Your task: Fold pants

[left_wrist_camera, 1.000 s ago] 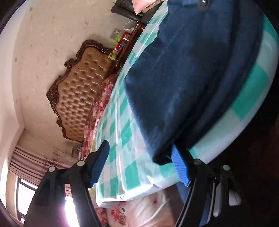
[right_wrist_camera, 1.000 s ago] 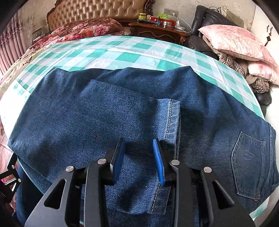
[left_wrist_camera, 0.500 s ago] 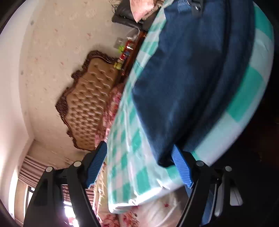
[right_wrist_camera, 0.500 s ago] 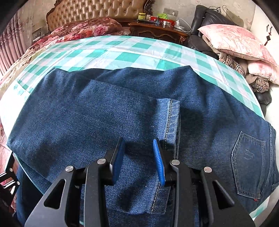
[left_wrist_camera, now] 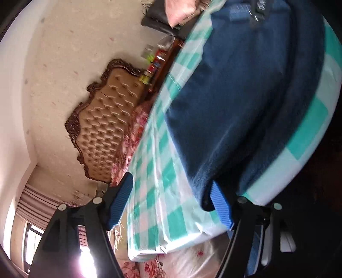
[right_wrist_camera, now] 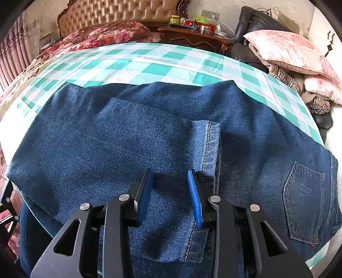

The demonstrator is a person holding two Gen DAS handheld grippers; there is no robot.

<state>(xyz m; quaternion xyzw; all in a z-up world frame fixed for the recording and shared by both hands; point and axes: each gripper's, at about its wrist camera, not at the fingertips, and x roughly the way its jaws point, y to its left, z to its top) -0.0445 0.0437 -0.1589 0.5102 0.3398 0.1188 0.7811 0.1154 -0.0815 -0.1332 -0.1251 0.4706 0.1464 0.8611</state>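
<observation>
Dark blue jeans (right_wrist_camera: 132, 149) lie folded across a teal-and-white checked cloth (right_wrist_camera: 154, 64) on a table, legs doubled over with the hem (right_wrist_camera: 208, 149) on top and a back pocket (right_wrist_camera: 303, 188) at the right. My right gripper (right_wrist_camera: 170, 192) is open, low over the folded leg by the hem, holding nothing. My left gripper (left_wrist_camera: 171, 203) is open at the left corner of the table; its right finger (left_wrist_camera: 220, 205) sits at the folded edge of the jeans (left_wrist_camera: 235, 102), the left finger off the cloth. The left view is tilted sideways.
A tufted tan headboard (right_wrist_camera: 119, 12) and a floral bedspread (right_wrist_camera: 102, 36) are behind the table. A dark nightstand (right_wrist_camera: 192, 36) with small bottles stands at the back. Pink pillows (right_wrist_camera: 286, 49) pile on a dark chair at the right. Curtains (left_wrist_camera: 36, 205) hang at the left.
The left gripper's view has swung and tilted at the table corner, staying open by the jeans' folded edge. The right gripper and the jeans have barely moved.
</observation>
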